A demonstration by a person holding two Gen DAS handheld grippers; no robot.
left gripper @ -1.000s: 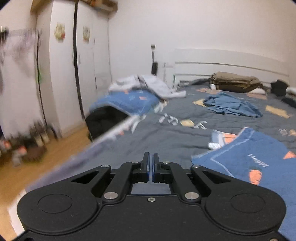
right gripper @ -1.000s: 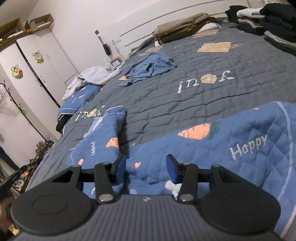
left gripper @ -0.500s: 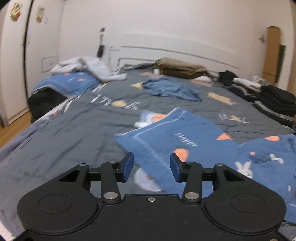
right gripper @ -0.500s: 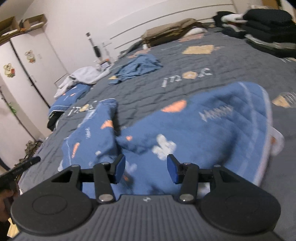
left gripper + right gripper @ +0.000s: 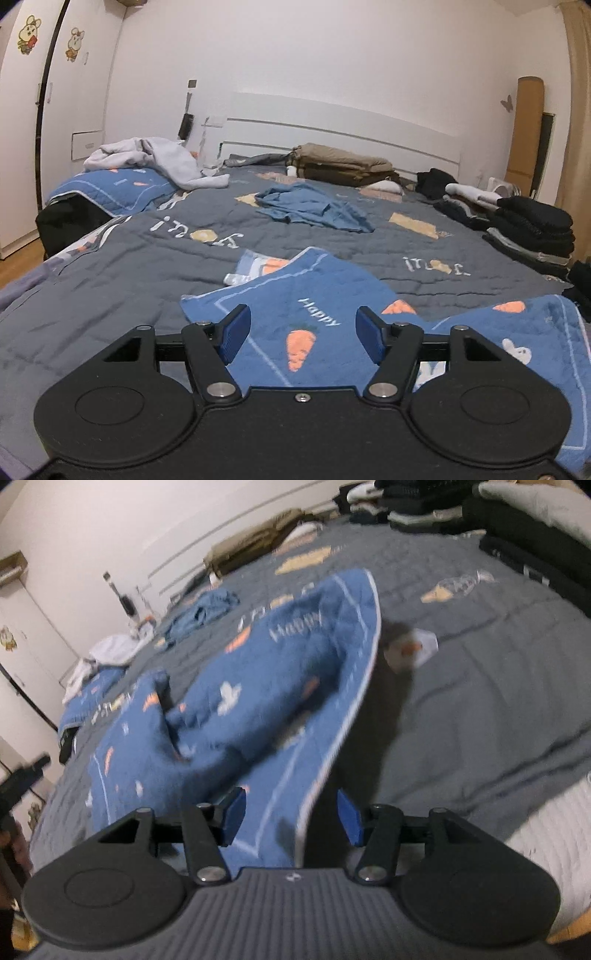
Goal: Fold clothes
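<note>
A blue quilted piece with orange carrots and the word "Happy" lies rumpled on the grey bedspread. My left gripper hovers just over its near corner. Its jaws are opening, the pads touch nothing, and the cloth shows below the gap. In the blurred right wrist view the same blue piece stretches away, folded over itself in the middle. My right gripper is low over its near end. Its jaws are opening too, and the white-piped edge runs beneath them unpinched.
A crumpled blue shirt lies mid-bed. Folded khaki clothes sit by the headboard, and dark folded stacks line the right side. A pale grey hoodie tops a blue pillow at the left. The mattress edge is near right.
The left gripper swung right from the wardrobe side to face the bed, and its jaws went from shut to open. The right gripper slid right and tipped down along the blue piece, jaws slightly wider.
</note>
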